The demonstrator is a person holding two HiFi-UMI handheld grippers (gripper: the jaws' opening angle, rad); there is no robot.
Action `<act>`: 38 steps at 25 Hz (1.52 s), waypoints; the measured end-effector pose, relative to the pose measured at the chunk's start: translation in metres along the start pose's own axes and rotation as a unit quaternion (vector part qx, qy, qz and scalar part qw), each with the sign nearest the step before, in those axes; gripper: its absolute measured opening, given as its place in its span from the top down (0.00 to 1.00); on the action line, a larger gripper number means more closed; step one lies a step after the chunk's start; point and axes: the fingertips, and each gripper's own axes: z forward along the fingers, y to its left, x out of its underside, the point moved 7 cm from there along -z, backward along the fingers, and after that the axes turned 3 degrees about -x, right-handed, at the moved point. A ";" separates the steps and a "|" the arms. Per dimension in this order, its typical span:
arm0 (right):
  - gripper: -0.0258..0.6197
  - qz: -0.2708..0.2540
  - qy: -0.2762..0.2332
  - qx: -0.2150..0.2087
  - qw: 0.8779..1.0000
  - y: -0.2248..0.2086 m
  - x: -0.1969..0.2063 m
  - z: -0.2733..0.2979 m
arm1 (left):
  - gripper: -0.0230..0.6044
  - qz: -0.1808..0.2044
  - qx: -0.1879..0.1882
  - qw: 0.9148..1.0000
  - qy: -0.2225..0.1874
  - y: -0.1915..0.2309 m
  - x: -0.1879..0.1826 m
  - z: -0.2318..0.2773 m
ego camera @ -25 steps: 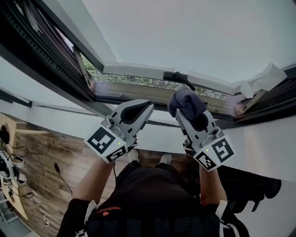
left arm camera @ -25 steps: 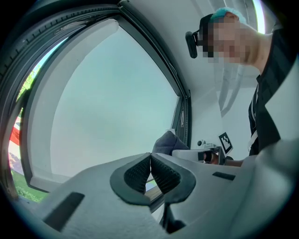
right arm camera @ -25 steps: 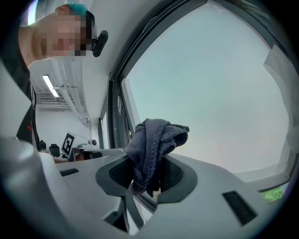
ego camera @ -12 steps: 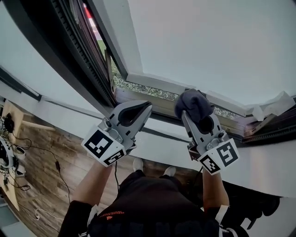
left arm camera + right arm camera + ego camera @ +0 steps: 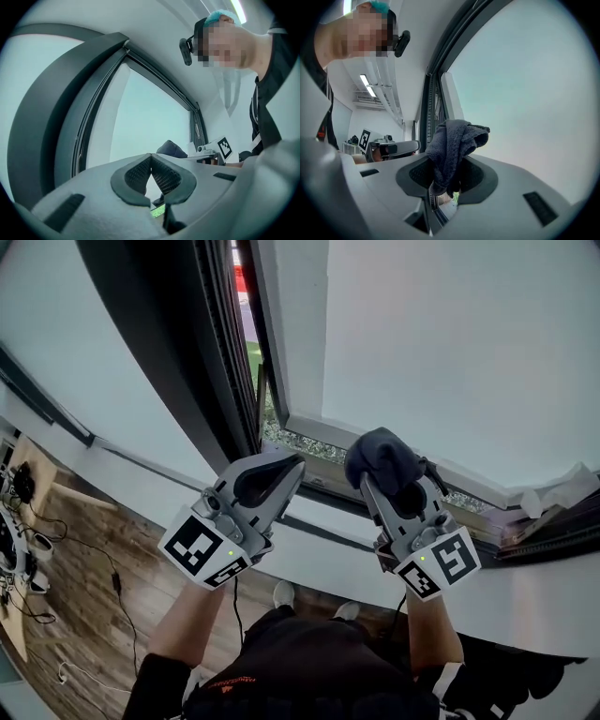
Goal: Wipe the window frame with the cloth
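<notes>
Right gripper (image 5: 382,486) clamps cloth (image 5: 379,456), just beside window frame (image 5: 314,435) ahead of it. Left gripper (image 5: 279,476) jaws together, empty, farther off.

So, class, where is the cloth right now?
In the head view, the dark cloth is clamped in the fingers of the right gripper at centre right, close to the lower window frame.

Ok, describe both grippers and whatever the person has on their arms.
The left gripper and right gripper are matching light grey moulded shells with dark, textured jaw pads. Each carries a white cube of black square markers with a small green light. The person wears a black short-sleeved top with small orange print. No sleeve covers the forearms.
</notes>
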 end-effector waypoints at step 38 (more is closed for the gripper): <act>0.78 -0.161 -0.131 -0.071 0.976 0.087 -0.172 0.141 | 0.93 0.076 -0.015 0.993 -0.093 0.066 -0.107 -0.058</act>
